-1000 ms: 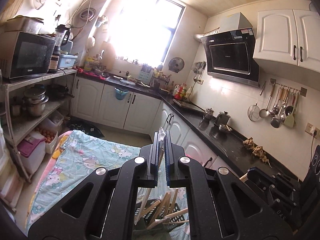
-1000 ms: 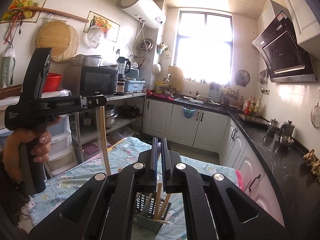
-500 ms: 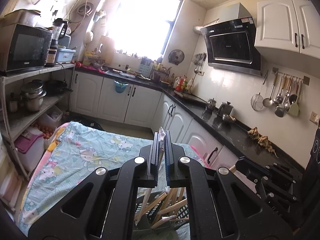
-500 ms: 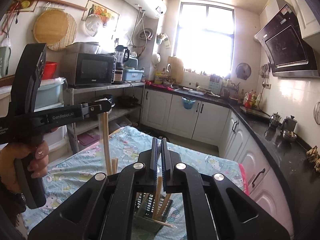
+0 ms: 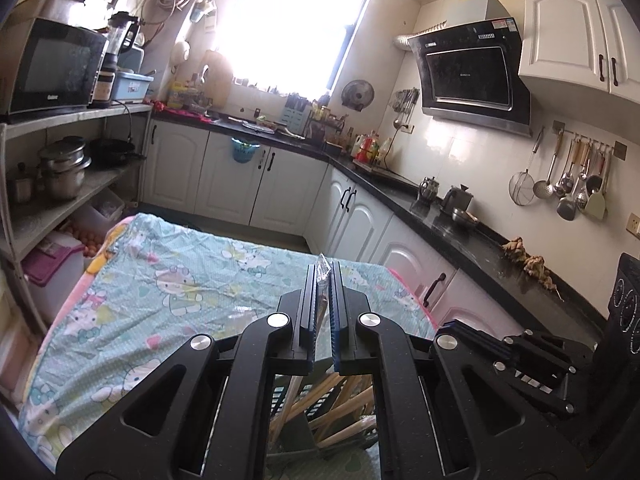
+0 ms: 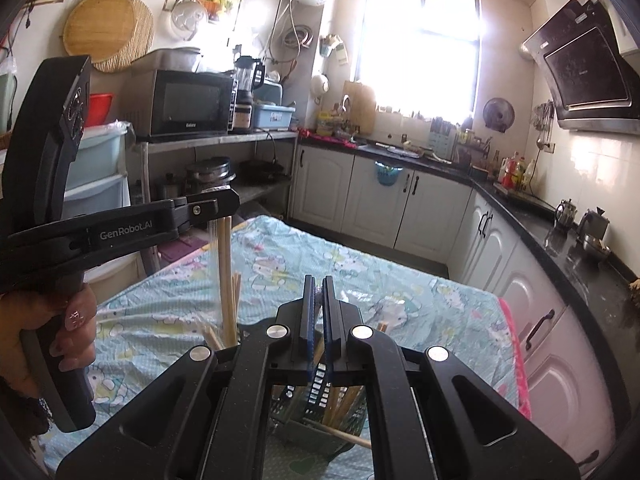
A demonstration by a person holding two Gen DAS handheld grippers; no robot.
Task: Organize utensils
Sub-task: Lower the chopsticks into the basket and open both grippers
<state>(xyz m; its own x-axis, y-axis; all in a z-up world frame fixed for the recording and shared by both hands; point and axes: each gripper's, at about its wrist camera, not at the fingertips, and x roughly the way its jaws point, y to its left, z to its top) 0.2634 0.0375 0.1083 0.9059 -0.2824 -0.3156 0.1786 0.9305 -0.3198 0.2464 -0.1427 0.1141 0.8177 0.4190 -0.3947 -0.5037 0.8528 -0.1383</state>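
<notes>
1. Since the earlier frames, both views had tilted down slightly and the wrapped chopsticks [image 6: 226,276] had sunk lower toward the utensil basket [image 6: 316,396], which sat at the lower centre on the cartoon-print tabletop [image 5: 168,280].
2. At left in the right wrist view, the left hand-held gripper [image 6: 218,210] was clamped on the wrapped chopsticks' top, holding them upright with their lower ends at the basket's rim.
3. Just above the basket, the right hand-held gripper [image 6: 316,320] was pinched on a chopstick in clear wrap.
4. Judged step: dropping chopsticks in; next, lower further, then release.
</notes>
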